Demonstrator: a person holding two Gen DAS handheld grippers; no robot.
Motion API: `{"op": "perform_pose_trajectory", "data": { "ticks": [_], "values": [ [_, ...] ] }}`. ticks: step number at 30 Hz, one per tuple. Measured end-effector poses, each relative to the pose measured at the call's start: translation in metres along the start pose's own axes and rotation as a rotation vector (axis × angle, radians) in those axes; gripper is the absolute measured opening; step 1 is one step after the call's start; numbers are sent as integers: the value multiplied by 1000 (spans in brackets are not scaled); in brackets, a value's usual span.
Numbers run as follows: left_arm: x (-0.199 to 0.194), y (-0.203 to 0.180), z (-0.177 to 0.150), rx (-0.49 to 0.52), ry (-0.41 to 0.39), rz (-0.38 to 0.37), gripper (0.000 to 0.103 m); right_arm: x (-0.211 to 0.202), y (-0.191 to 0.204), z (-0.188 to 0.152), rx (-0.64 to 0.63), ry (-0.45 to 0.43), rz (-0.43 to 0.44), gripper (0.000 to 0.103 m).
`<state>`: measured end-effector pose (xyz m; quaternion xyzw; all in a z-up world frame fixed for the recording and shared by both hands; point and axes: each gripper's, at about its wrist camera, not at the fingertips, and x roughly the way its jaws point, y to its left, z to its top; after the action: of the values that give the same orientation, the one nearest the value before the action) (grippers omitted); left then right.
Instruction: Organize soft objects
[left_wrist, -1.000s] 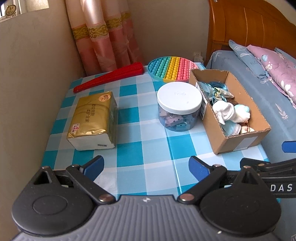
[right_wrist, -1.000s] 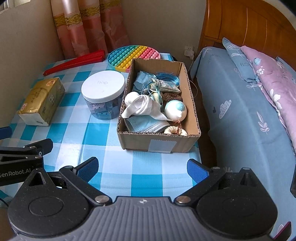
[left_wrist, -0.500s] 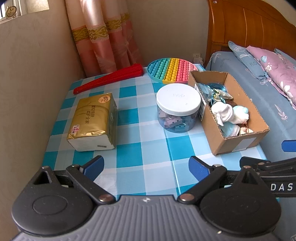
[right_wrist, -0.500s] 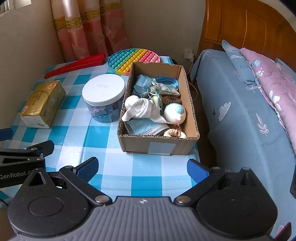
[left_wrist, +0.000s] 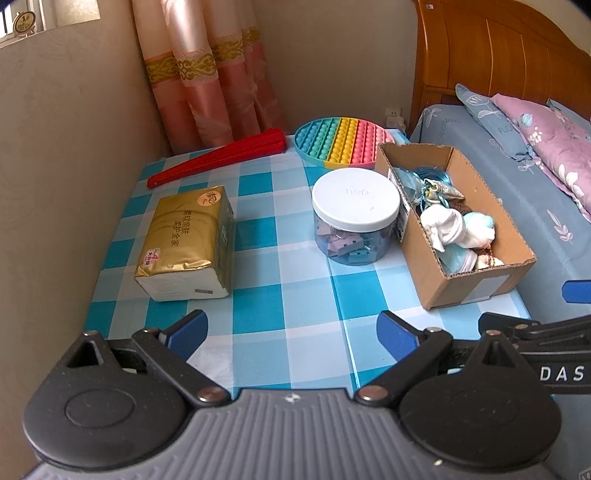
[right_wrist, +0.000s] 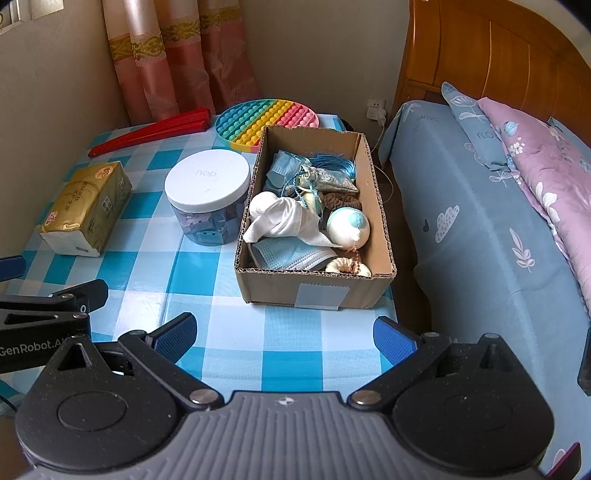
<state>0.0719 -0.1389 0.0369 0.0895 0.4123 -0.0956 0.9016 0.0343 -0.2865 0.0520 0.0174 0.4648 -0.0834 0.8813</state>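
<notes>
Left wrist view: the left gripper hangs released and empty at 6 o'clock; the cardboard box of soft things sits at 3 o'clock on the checked table.

Right wrist view: the right gripper is likewise spread, holding nothing. At 12 o'clock the white cloth looks light and limp (pinch a raised fold); the face mask beneath is flimsy.

The checked counter is carrying a cardboard box, lidded jar, tissue pack, rainbow pop mat and red fan.
</notes>
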Motion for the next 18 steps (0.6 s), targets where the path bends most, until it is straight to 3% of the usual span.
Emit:
{"op": "perform_pose_trajectory", "data": {
  "ticks": [18],
  "values": [
    [-2,0,0,-3,-2,0,98,-2,0,-1,0,-4,-1,103]
  ]
}}
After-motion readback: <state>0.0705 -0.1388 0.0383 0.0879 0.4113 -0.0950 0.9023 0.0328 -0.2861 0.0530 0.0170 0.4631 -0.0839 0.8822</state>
